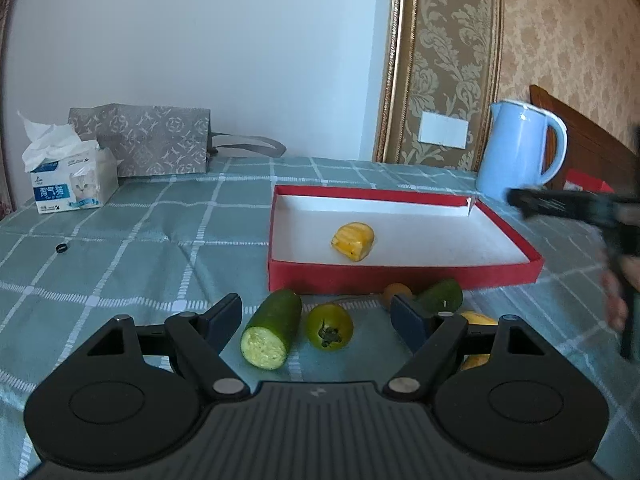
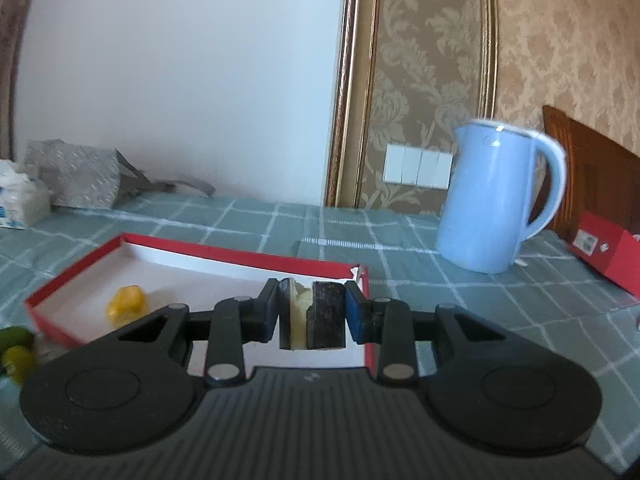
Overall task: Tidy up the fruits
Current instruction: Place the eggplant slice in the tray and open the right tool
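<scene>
Fruit piece (image 2: 312,316) clamped in right hand-held gripper (image 2: 312,314); left hand-held gripper (image 1: 316,316) spread wide, empty.

At three o'clock the right gripper (image 1: 568,206) is blurred and cut off. The left gripper (image 1: 316,320) half hides a yellow fruit (image 1: 478,318). At nine o'clock the tissue pack (image 2: 18,196) is blurred and cut off.

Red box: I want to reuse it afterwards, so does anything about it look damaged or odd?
Yes. The red box has a split far right corner, where the wall flap stands loose. Otherwise it lies flat, holding one yellow fruit piece.
</scene>
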`<action>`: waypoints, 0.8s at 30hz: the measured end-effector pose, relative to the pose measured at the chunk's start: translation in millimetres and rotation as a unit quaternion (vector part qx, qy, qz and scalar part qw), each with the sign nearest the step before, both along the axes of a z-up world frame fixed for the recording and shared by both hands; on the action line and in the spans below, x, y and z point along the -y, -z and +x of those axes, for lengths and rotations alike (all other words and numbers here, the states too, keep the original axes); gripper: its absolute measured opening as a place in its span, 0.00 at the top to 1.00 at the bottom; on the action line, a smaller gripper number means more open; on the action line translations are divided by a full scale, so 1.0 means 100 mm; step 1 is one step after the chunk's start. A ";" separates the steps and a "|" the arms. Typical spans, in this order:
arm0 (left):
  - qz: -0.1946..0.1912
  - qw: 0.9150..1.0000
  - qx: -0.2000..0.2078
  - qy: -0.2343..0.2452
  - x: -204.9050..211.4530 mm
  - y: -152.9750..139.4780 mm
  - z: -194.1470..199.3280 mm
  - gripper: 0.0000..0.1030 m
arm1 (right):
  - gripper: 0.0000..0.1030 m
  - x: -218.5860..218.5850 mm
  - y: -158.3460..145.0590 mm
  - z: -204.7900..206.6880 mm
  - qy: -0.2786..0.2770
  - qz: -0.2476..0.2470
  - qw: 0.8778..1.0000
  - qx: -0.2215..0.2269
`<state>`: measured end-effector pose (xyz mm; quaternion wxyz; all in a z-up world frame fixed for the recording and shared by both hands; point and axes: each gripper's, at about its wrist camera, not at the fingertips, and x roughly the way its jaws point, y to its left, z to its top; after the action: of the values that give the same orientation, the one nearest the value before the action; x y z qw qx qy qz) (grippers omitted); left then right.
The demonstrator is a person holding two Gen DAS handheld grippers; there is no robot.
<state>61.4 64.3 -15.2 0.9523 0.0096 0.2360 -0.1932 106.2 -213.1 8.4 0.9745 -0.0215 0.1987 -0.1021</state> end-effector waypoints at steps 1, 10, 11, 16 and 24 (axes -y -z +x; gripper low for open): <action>0.004 1.000 0.001 0.001 0.01 0.00 0.00 0.21 | 0.69 0.02 0.05 0.15 0.002 0.006 1.000 -0.015; 0.027 0.999 0.003 0.022 0.10 0.04 -0.01 0.21 | 0.38 0.10 0.34 0.34 0.022 0.049 0.998 -0.042; 0.025 0.999 0.001 0.021 0.09 0.04 -0.01 0.21 | 0.34 0.09 0.30 0.27 0.024 0.047 0.998 -0.033; 0.022 1.000 0.003 0.001 -0.04 0.03 -0.01 0.21 | 0.27 0.03 0.17 -0.20 0.009 0.042 0.999 0.022; 0.068 0.997 -0.015 -0.014 -0.21 0.13 0.06 0.21 | 0.27 0.01 0.16 -0.49 -0.007 0.049 0.998 0.044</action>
<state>67.6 85.3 -27.9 0.9484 0.0683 0.2632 -0.1630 57.1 -214.0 -7.4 0.9828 0.0294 0.1607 -0.0865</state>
